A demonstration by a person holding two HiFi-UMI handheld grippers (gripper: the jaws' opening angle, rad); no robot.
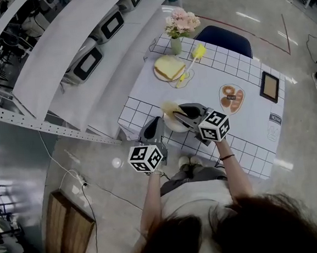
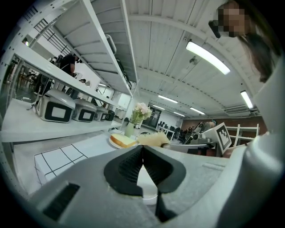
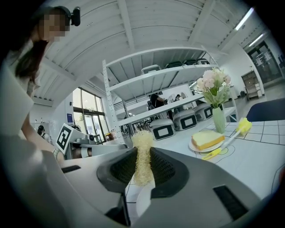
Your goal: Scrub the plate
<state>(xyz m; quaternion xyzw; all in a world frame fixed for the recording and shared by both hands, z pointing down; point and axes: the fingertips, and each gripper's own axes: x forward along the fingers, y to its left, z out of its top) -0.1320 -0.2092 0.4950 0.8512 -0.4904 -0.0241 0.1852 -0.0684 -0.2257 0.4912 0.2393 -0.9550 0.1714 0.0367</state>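
Bright and evenly lit throughout, from long ceiling strips (image 2: pixel 207 57) overhead. Streaked with glare on the glossy floor (image 1: pixel 251 17), with a fainter sheen on the white bench (image 1: pixel 236 67). Soft, short shadows only, dimmest at the left of the head view beneath the shelves (image 1: pixel 59 60). Washed out to pale white at the tall windows (image 3: pixel 87 120). Strongly bent by fisheye distortion in all three views, with bowed shelf edges and black, vignetted corners in both gripper views. Slightly soft on the near grey bodies of the left gripper (image 2: pixel 142 153) and right gripper (image 3: pixel 143 153), fairly crisp on the fibrous scrub pad (image 3: pixel 143 171), hazier in the far room.
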